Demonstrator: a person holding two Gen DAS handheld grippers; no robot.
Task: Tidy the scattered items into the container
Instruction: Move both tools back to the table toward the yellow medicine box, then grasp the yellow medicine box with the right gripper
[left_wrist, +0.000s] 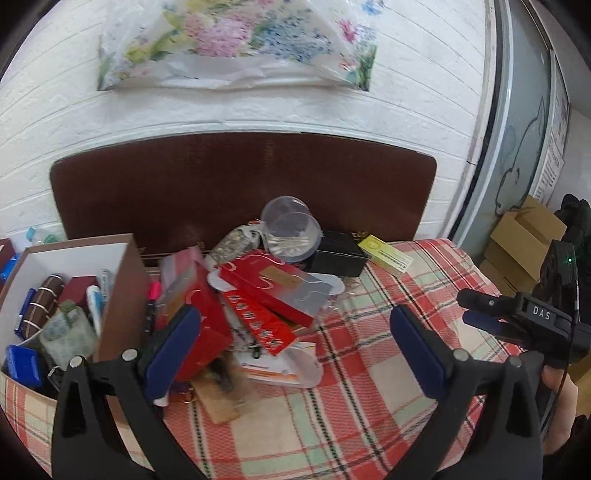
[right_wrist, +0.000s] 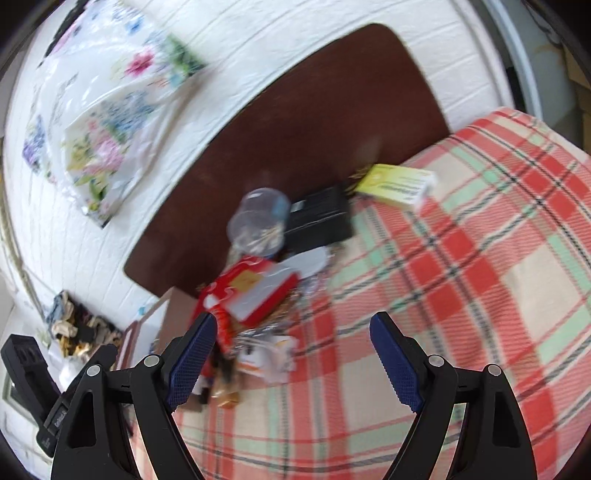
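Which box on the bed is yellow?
The yellow box lying alone near the headboard, right of the black box. The pile's boxes are red.

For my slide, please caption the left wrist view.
Open left gripper hovers over red boxes beside the half-filled container.

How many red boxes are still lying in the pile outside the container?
3 visible: a large red box beside the container, a red-and-silver box atop the pile, a slim red box under it. More may be hidden.

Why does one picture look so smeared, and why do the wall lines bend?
Right wrist view: motion blur smears the red box and clear jar. Left wrist view: mostly sharp, the jar crisp. Both: the fisheye lens bows the wall lines, and black corners frame the round image.
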